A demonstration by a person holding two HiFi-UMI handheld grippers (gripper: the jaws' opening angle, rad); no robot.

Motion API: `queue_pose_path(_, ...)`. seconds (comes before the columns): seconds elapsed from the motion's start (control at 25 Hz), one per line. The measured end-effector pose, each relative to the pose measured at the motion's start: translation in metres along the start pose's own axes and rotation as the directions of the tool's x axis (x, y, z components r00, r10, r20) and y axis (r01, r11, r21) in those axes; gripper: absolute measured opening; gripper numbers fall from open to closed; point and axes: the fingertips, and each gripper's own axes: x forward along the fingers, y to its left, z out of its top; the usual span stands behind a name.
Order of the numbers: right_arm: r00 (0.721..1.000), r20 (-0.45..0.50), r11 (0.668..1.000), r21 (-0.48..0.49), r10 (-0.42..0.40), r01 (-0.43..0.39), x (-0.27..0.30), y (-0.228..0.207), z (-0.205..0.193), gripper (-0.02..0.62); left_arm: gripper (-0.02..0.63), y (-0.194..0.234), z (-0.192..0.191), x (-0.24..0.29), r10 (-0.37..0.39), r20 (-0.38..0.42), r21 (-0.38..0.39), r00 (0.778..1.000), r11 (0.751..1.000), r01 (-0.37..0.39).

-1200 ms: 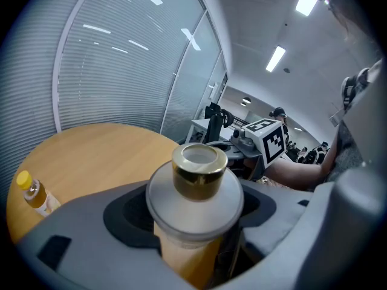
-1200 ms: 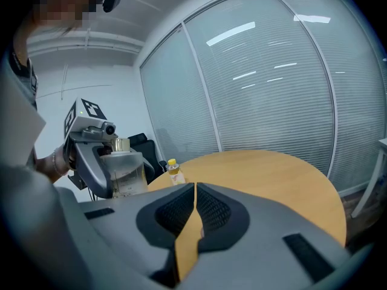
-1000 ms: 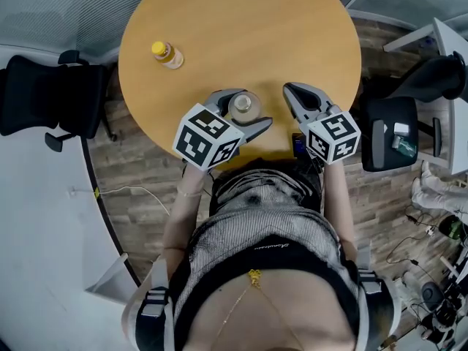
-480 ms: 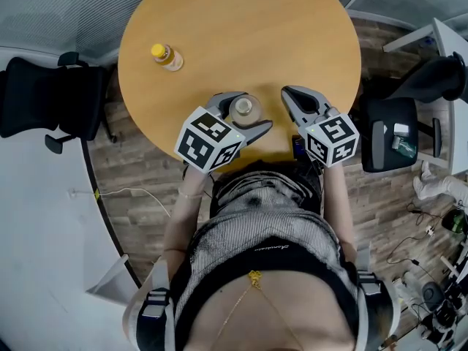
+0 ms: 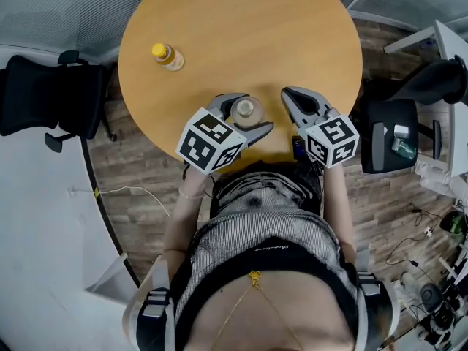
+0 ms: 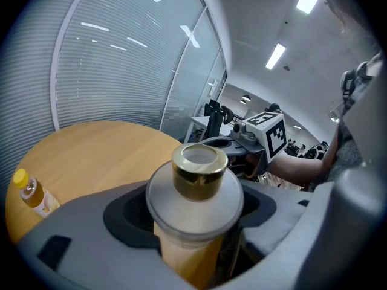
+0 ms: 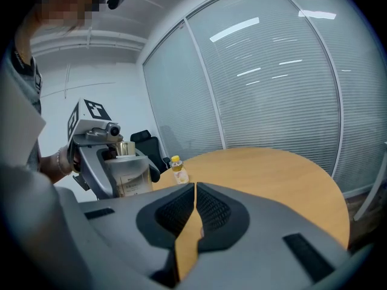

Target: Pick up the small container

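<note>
A small container (image 5: 245, 110) with a gold cap, a white disc-shaped lid and a pale yellow body sits between the jaws of my left gripper (image 5: 246, 115), which is shut on it. In the left gripper view the container (image 6: 195, 204) fills the centre, with grey fingers (image 6: 91, 234) on both sides. The right gripper view shows the same container (image 7: 131, 175) held near the round wooden table's front edge. My right gripper (image 5: 296, 102) hovers just right of it, jaws shut on nothing (image 7: 195, 189).
A little bottle (image 5: 167, 55) with a yellow cap stands at the far left of the table (image 5: 248, 28). A black office chair (image 5: 51, 97) is left of the table and another chair (image 5: 391, 134) is to the right. Blinds cover glass walls behind.
My left gripper with the container has drifted very slightly to the right. The right gripper has barely moved.
</note>
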Motion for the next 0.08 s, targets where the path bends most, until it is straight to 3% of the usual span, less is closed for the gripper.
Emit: queue_pose_path(0.08,1.0,-0.002,1.0,-0.001,0.003,-0.003,-0.0003,-0.0003,-0.0008,0.025,0.357,-0.0003,-0.0002,0.001,0.001,-0.002,0.0,1.0,1.0,-0.001)
